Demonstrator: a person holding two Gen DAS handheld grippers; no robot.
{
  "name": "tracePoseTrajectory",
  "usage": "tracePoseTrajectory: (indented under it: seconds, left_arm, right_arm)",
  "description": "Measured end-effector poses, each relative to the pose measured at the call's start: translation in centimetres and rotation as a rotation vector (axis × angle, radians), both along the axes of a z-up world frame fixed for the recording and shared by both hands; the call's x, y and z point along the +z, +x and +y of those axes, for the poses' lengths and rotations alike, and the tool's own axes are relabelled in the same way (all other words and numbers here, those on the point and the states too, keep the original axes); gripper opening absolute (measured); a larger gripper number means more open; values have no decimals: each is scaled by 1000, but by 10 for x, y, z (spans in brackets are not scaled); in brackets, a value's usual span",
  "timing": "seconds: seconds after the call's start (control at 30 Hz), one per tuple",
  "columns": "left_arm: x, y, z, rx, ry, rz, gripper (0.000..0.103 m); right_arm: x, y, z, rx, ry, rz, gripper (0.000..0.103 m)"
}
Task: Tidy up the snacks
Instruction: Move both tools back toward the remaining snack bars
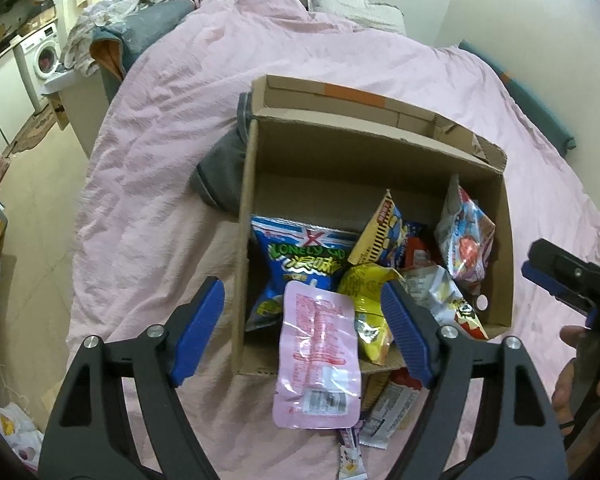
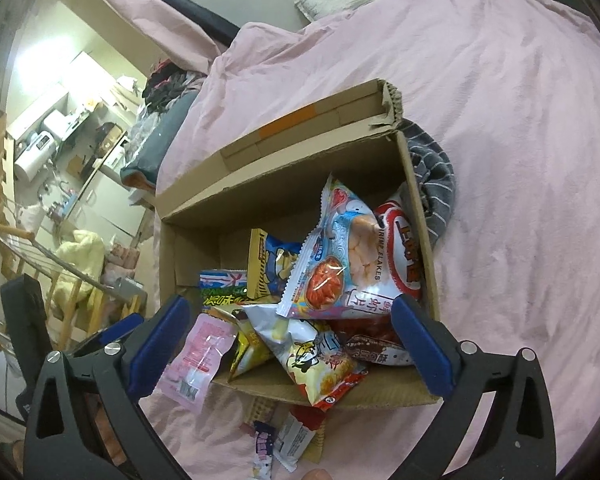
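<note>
A cardboard box (image 1: 380,152) is seen resting on a bed covered by a pink quilt (image 1: 172,128), its flaps open and snack bags piled inside. The left gripper (image 1: 304,332) is held over the near wall of the box with its jaws released, nothing pressed by them; a pink sachet (image 1: 318,360) is draped over that near edge between them, half in and half out. A blue chip bag (image 1: 300,264) is seen behind it inside the box. The right gripper (image 2: 288,348) is poised above the near right corner, jaws spread wide and gripping nothing. A shrimp flakes bag (image 2: 340,256) is propped on top of the pile. A few small packets (image 2: 284,440) are left on the quilt just before the box.
</note>
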State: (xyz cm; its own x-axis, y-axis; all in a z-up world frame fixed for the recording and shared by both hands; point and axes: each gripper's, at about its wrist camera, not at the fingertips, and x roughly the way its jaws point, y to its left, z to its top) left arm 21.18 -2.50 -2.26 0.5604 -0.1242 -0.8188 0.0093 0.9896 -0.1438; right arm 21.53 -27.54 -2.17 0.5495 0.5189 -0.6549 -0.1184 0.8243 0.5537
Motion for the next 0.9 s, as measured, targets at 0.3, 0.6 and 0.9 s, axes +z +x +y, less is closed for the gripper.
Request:
tracePoseTrajectory:
  seconds: [0.3,0.6,0.9]
  left_arm:
    - [5,-11,21,35,13,-11,78]
    - [-41,-30,22,-25,-97,255,74]
    - [-36,-28,3,-78,-181,260,2]
  right_arm:
    - [2,-14,-9,-35,32,14,103]
    - [-2,-42,-5,-29,15,43,103]
    - [-5,-46,-19,-53,18,61,103]
